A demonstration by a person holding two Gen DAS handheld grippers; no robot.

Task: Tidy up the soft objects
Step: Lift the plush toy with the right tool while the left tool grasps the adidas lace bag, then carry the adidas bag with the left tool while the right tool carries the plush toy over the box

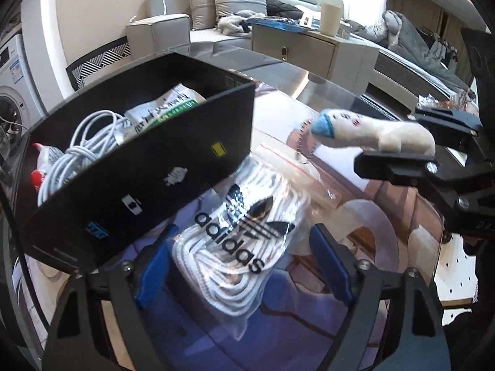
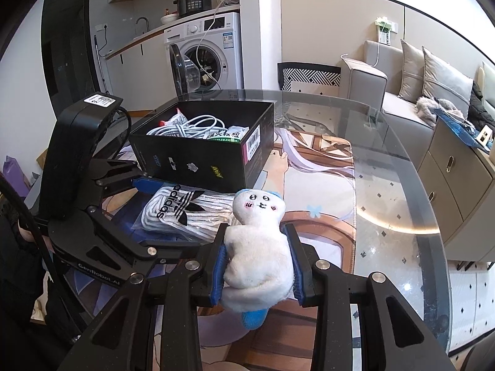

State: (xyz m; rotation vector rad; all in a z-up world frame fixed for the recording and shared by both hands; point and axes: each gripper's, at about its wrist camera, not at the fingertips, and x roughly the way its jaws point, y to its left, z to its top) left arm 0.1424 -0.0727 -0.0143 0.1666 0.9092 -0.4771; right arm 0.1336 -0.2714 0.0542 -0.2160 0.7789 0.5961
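Observation:
My right gripper [image 2: 258,266] is shut on a white plush toy [image 2: 256,247] with blue ears and holds it above the glass table; the toy also shows in the left wrist view [image 1: 371,133]. My left gripper [image 1: 244,262] is open, its blue pads on either side of a clear adidas bag of white socks [image 1: 235,247] lying on the table, and it also shows in the right wrist view [image 2: 142,184]. The sock bag [image 2: 182,213] lies just in front of a black box [image 2: 204,154], also in the left wrist view [image 1: 139,167], which holds a white cable and packets.
The round glass table [image 2: 386,185] has its edge to the right. A drawer cabinet [image 2: 454,167] and a grey sofa [image 2: 402,86] stand beyond it. A washing machine [image 2: 210,52] with its door open stands behind the box.

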